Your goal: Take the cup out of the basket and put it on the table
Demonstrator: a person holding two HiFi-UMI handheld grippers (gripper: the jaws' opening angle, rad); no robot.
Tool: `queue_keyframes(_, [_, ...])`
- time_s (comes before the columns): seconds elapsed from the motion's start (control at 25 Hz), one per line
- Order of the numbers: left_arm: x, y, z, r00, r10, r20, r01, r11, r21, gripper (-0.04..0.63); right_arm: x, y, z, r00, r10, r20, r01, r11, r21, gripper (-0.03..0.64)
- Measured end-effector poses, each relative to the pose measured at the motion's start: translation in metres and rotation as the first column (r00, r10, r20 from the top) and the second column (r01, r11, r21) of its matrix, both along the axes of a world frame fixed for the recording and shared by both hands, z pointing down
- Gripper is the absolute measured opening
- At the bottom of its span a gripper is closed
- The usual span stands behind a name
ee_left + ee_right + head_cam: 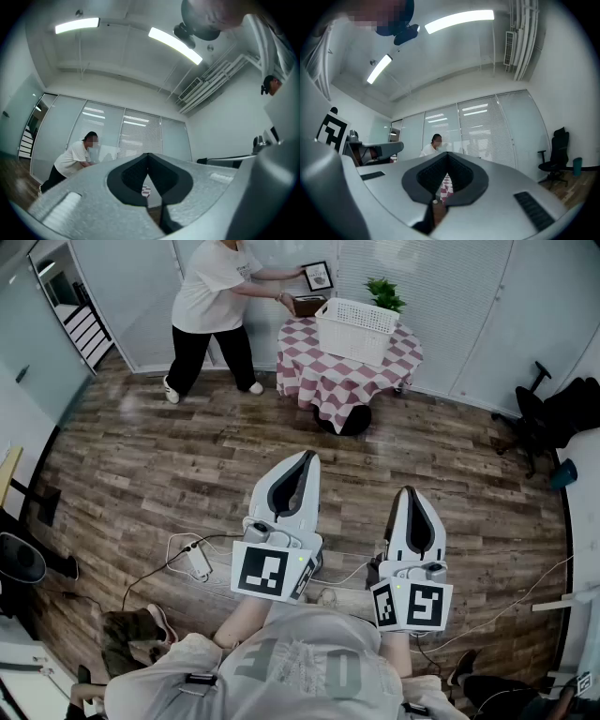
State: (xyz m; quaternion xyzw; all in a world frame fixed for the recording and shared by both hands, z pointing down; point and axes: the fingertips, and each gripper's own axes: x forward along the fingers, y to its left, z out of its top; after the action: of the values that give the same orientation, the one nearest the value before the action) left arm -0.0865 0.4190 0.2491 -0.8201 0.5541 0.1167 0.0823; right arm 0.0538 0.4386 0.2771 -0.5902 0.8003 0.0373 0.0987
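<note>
Plainly, the left hand-held gripper (308,457) and right hand-held gripper (410,491) were both closed on nothing, low in frame. The basket (356,329) sat on the desk (323,376), upper centre. The cup was out of sight, presumably inside: likely light, stiff, best pinched at its rim.

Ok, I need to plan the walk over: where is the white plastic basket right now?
In the head view, upper centre: the white plastic basket sits on the red-and-white checked round table, next to the green potted plant.
</note>
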Motion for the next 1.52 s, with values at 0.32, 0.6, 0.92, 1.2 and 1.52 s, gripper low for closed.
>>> queue_keyframes(0.32, [0.002,0.001,0.003,1.0,0.005,0.006,-0.005,1.0,0.001,0.005,0.007,0.004,0.0,1.0,0.029,0.004,-0.029,1.0,0.012,0.009])
queue_keyframes(0.6, [0.003,-0.002,0.004,1.0,0.0,0.007,0.0,1.0,-0.004,0.005,0.016,0.004,-0.003,0.997,0.011,0.078,-0.013,1.0,0.022,0.009])
queue_keyframes(0.92, [0.017,-0.02,0.018,1.0,-0.009,0.02,0.01,0.999,-0.04,0.005,0.025,-0.013,0.017,1.0,0.006,0.03,-0.005,1.0,-0.014,0.009])
queue_keyframes(1.2, [0.041,-0.051,0.039,0.999,-0.029,0.025,0.032,0.994,-0.104,0.005,0.054,-0.041,0.032,0.999,-0.036,0.036,0.039,0.997,-0.072,0.009])
queue_keyframes(1.52, [0.044,-0.069,0.015,0.998,-0.059,0.025,0.06,0.997,-0.043,0.005,0.068,-0.06,0.018,0.998,-0.047,0.047,0.049,0.998,-0.031,0.009])
